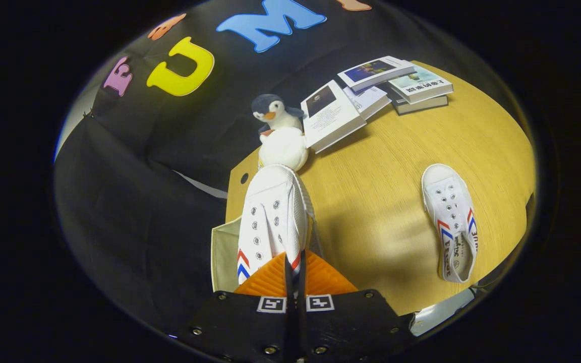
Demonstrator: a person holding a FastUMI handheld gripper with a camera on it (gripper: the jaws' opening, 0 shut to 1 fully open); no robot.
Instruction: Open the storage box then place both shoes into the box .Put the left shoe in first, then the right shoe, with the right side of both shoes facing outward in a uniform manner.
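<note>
storage box (224,254) sits at the table's (381,201) near corner, under the shoe (273,217) we hold. other shoe (451,222) lies well apart on the table. our gripper (294,275) jaws pinch the held shoe's heel edge.

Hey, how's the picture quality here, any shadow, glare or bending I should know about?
Gripper view: fisheye bends the table edge into a curve; the held shoe, pinched by the gripper, casts a soft shadow rightward on the wood; the other shoe and books stay sharp; no strong glare.
</note>
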